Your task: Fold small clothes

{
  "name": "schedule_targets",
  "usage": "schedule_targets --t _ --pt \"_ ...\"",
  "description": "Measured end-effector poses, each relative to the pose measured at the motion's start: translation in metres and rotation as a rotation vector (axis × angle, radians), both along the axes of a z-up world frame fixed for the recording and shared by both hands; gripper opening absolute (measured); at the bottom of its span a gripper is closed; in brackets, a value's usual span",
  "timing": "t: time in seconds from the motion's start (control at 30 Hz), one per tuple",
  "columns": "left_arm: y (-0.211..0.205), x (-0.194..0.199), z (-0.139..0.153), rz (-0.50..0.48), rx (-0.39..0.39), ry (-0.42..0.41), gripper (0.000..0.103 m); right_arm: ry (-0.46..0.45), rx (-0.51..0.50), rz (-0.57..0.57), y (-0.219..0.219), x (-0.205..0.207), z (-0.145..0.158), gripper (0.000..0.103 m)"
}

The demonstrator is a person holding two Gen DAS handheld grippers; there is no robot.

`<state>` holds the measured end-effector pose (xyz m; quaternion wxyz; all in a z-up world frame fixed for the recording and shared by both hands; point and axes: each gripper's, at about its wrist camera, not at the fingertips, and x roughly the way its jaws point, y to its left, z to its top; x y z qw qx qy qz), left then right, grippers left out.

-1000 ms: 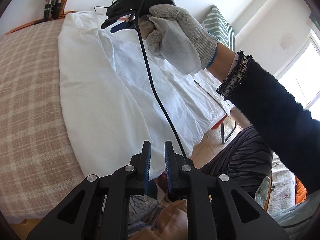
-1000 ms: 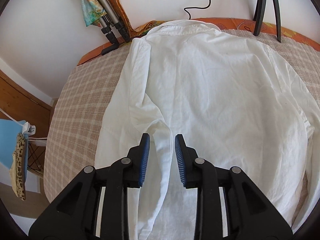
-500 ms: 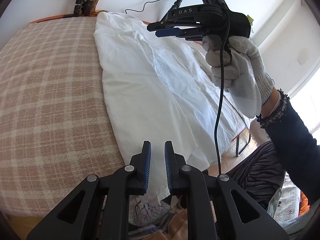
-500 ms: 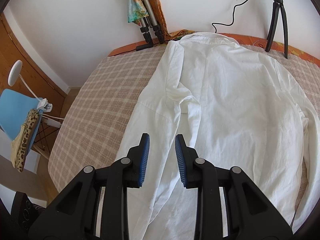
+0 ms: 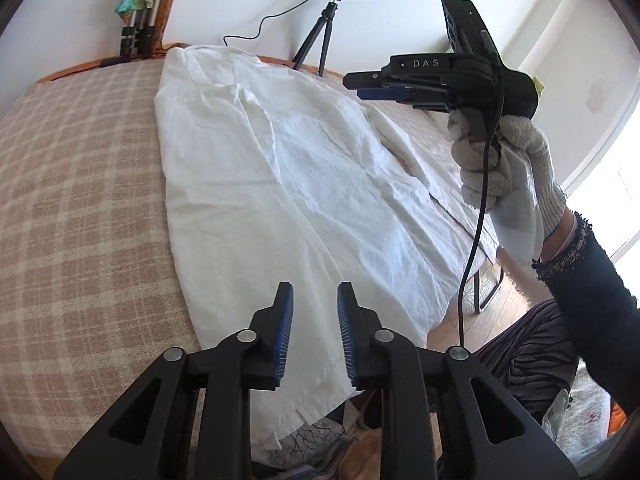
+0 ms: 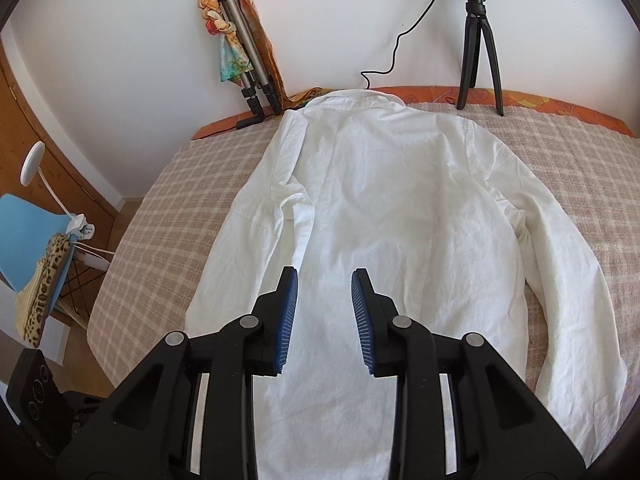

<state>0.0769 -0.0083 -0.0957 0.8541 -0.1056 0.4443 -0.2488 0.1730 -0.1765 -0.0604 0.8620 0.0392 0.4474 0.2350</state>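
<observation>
A white long-sleeved shirt (image 6: 400,216) lies back up on the checked tablecloth (image 6: 160,216), collar at the far edge; its left sleeve is folded in over the body, its right sleeve lies out along the side. It also shows in the left wrist view (image 5: 288,184). My right gripper (image 6: 325,280) hangs open and empty above the shirt's lower back. In the left wrist view it (image 5: 360,86) is held by a gloved hand above the shirt's far side. My left gripper (image 5: 315,292) is open and empty above the shirt's hem near the table's front edge.
A ring light on a small black tripod (image 6: 480,40) stands at the table's far edge, with a folded tripod and scarf (image 6: 240,48) against the wall. A blue chair (image 6: 32,248) stands left of the table. The person's lap (image 5: 520,352) is at the table's near right.
Both grippers have pulled back and risen, so more of the shirt shows. The right gripper's jaws have opened a little wider. The left gripper has swung from the hem edge toward the shirt body.
</observation>
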Motion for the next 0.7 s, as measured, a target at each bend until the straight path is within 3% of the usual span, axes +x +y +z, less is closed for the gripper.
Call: schedule_targets --t 0.03,0.2,0.4,0.7 --pt "-0.003 0.003 0.003 0.0 -0.013 -0.008 0.041 -0.004 -0.002 -0.018 -0.011 -0.002 0.001 0.039" --pt "-0.022 0.01 0.007 -0.04 -0.006 -0.04 0.043 -0.013 0.012 -0.11 -0.069 -0.009 0.01 0.042" --pt "-0.042 0.025 0.002 -0.069 -0.009 -0.016 0.043 -0.028 -0.001 -0.217 -0.134 -0.016 0.017 0.048" --pt "-0.074 0.045 0.004 -0.113 -0.045 -0.021 0.043 0.018 0.006 -0.396 -0.237 -0.031 0.004 0.048"
